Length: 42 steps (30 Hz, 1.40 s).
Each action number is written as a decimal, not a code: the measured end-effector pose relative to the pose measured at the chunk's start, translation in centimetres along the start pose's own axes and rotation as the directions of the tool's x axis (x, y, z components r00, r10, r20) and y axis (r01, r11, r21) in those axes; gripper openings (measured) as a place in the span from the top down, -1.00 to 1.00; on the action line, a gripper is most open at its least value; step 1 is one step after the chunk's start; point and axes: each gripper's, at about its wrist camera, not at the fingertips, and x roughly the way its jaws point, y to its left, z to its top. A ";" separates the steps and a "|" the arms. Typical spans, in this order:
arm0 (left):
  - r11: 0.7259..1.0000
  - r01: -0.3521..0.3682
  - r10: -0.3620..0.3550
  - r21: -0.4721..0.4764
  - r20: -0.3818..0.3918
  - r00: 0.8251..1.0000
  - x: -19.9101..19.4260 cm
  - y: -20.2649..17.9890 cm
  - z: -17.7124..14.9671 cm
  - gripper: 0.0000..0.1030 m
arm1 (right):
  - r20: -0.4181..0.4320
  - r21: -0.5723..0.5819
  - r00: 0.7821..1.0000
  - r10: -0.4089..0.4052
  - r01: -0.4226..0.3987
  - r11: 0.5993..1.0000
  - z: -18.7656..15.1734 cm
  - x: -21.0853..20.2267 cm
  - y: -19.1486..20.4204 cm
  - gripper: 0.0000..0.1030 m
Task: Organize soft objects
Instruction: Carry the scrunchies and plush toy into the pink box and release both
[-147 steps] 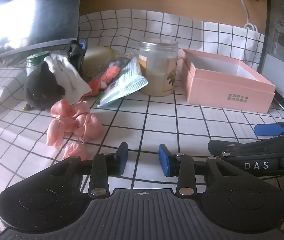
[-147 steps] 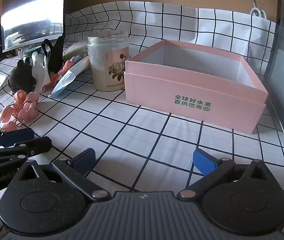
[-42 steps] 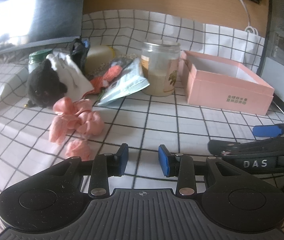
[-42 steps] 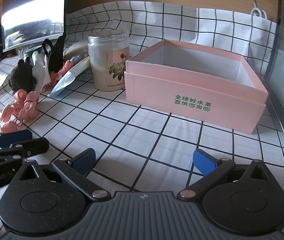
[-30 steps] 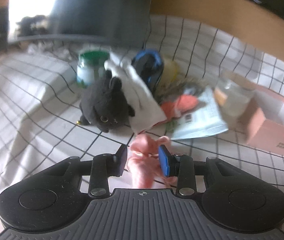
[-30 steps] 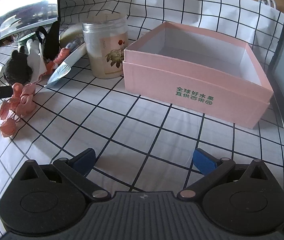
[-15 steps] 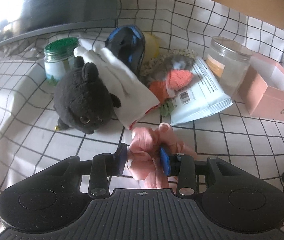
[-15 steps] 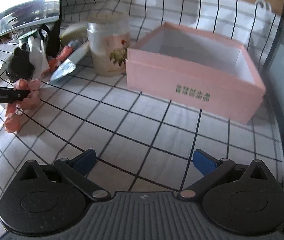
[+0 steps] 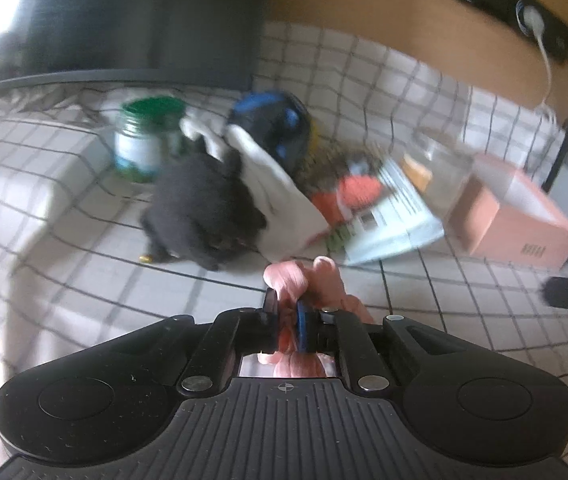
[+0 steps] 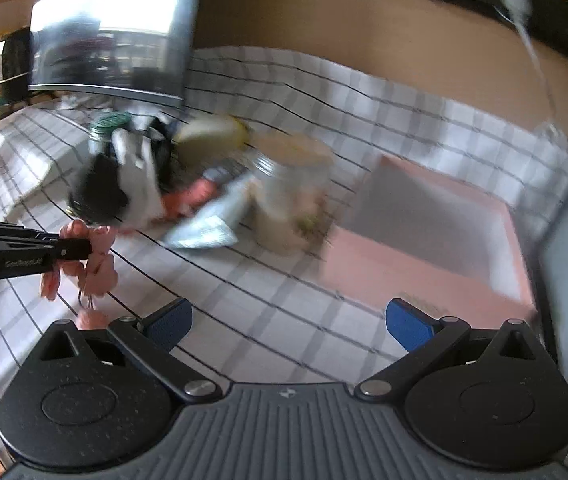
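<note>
Right wrist — box interior (image 10: 435,216) (seemingly empty)

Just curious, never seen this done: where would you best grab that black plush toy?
Hedged: across the black plush toy's rounded body, coming from its open near-left side. White cloth leans on its right, a green-lidded jar stands behind.

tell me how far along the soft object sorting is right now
Nothing looks put away yet: the pink box appears empty. In hand: the left gripper is shut on the pink fabric flower bunch; the right gripper is open and empty. Left: the black plush toy, white glove and orange knitted piece lie in the pile.
</note>
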 end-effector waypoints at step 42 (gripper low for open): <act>0.881 0.460 -0.432 0.112 -0.210 0.877 -0.1 -1.4 3.2 0.79 | -0.102 0.105 0.978 -0.180 0.190 0.976 -1.0 -5.5 -0.1 -0.14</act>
